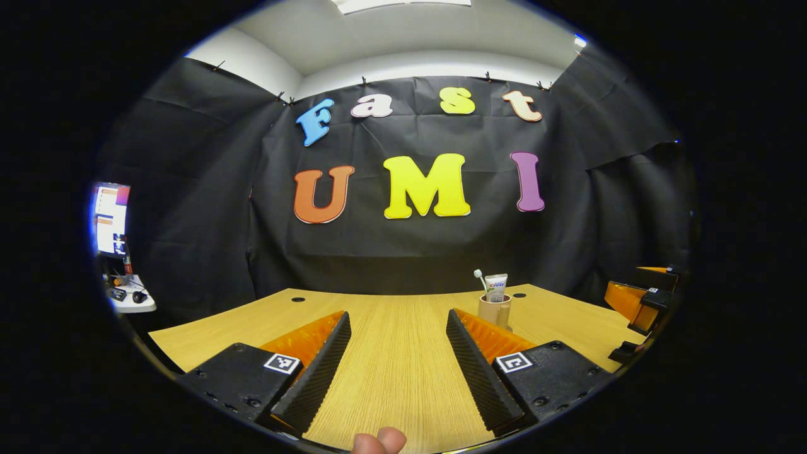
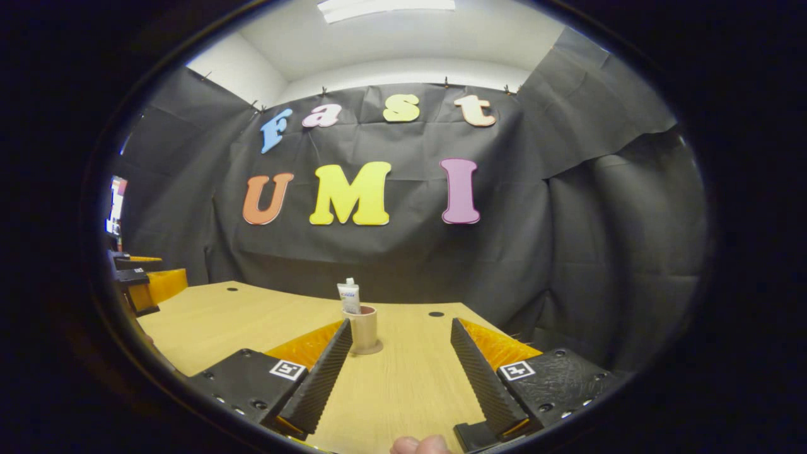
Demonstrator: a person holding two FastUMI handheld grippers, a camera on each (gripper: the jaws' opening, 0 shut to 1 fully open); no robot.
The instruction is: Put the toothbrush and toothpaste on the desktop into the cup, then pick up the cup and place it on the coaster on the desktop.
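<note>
Both sets of jaws stand spread wide with nothing between them. Nearest in the left gripper view, the left gripper (image 1: 398, 353) frames bare desktop (image 1: 391, 378), with a fingertip (image 1: 378, 441) of the holding hand at the bottom edge; the right gripper (image 2: 398, 362) in its own view does the same, fingers apart over the wood.

Farther out stands the cup (image 2: 364, 329), upright on a round coaster (image 2: 367, 349) (its rim peeks out under the cup's base in the right gripper view). The toothpaste (image 2: 348, 296) rises tube-up out of the cup, and in the left gripper view the toothbrush (image 1: 480, 277) leans out beside it, head uppermost. From that side the other gripper (image 1: 640, 302) sits at the right edge, well apart from the cup.

Judging by this, the task's things already lie as the sentence wants: brush and paste in the cup, cup on the coaster. No step looks to be in hand, and nothing more seems called for than keeping both grippers clear of the cup so it stays upright.
</note>
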